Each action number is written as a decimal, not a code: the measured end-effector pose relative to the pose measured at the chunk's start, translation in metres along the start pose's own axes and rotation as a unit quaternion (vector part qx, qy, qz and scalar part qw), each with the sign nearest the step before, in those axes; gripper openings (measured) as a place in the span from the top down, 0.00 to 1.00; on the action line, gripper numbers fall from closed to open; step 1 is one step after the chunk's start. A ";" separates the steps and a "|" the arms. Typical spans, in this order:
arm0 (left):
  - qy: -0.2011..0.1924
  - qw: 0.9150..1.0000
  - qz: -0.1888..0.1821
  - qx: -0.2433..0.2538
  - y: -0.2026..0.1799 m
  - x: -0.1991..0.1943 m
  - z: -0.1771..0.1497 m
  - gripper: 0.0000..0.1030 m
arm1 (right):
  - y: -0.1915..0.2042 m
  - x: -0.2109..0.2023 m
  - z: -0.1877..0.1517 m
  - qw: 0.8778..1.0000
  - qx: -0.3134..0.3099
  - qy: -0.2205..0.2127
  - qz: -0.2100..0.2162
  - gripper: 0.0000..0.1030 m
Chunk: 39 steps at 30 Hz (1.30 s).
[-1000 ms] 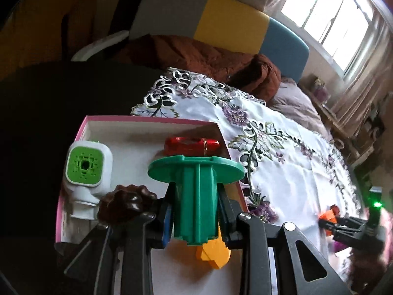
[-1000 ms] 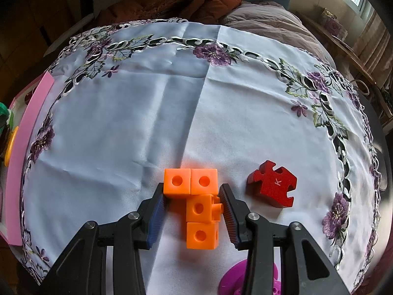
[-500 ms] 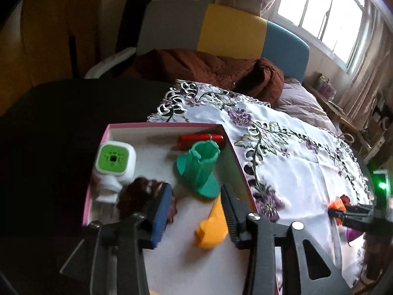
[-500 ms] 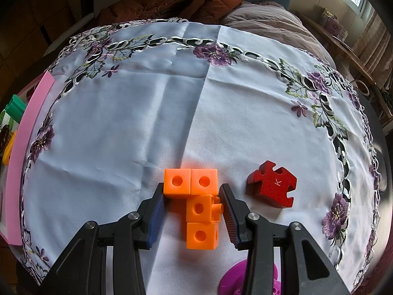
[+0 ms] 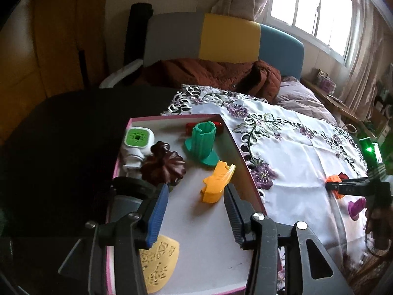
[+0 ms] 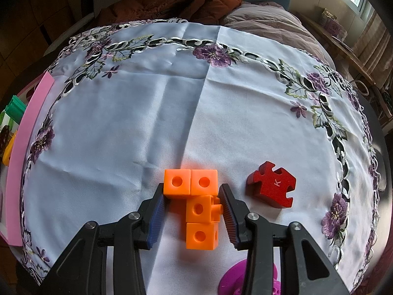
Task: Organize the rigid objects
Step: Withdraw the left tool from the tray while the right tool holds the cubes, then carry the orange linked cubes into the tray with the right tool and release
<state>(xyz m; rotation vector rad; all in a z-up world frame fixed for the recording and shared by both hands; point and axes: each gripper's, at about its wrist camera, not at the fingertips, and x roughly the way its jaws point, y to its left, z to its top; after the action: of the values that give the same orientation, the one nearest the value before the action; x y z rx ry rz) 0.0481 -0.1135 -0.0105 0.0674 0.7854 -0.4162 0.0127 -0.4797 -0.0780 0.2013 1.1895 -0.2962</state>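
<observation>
Released, the ribbed green plastic stand (image 5: 202, 145) now sits mid-frame in the pink-rimmed box (image 5: 242, 158); left claw (image 5: 196, 215) opening, empty. Right claw (image 6: 194, 212) pinches orange holed cubes (image 6: 196, 201), lower centre, on the cloth.

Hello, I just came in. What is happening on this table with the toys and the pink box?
A person is sorting small toys into a pink box with a gripper in each hand. The left gripper hangs over the box with nothing between its fingers, which are opening; a green piece, a yellow piece and a dark brown piece already lie inside. The right gripper is down on the white cloth with its fingers around the orange blocks. A red puzzle piece lies on the cloth beside them.
</observation>
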 end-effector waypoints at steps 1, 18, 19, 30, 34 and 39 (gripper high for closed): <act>-0.003 1.000 0.003 0.000 0.001 -0.003 0.000 0.53 | 0.000 0.000 0.000 1.000 0.000 0.000 0.000 0.58; -0.012 1.000 0.027 -0.009 0.023 -0.019 -0.009 0.53 | -0.005 -0.005 0.000 1.000 0.014 -0.020 -0.002 0.58; -0.012 1.000 0.027 -0.010 0.024 -0.020 -0.010 0.53 | -0.006 -0.005 0.000 1.000 0.016 -0.021 -0.001 0.58; -0.012 0.999 0.030 -0.021 0.039 -0.026 -0.013 0.53 | 0.001 0.000 0.001 1.000 0.010 -0.008 -0.009 0.58; -0.020 0.999 0.037 -0.022 0.045 -0.031 -0.014 0.50 | 0.008 -0.021 0.004 0.999 0.015 -0.039 0.001 0.58; -0.022 0.998 0.039 -0.031 0.052 -0.035 -0.017 0.50 | 0.045 -0.049 0.009 0.996 -0.004 -0.076 0.043 0.58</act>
<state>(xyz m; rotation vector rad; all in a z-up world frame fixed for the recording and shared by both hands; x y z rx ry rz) 0.0355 -0.0503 -0.0031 0.0307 0.7495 -0.3172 0.0194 -0.4337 -0.0291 0.2177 1.0289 -0.2275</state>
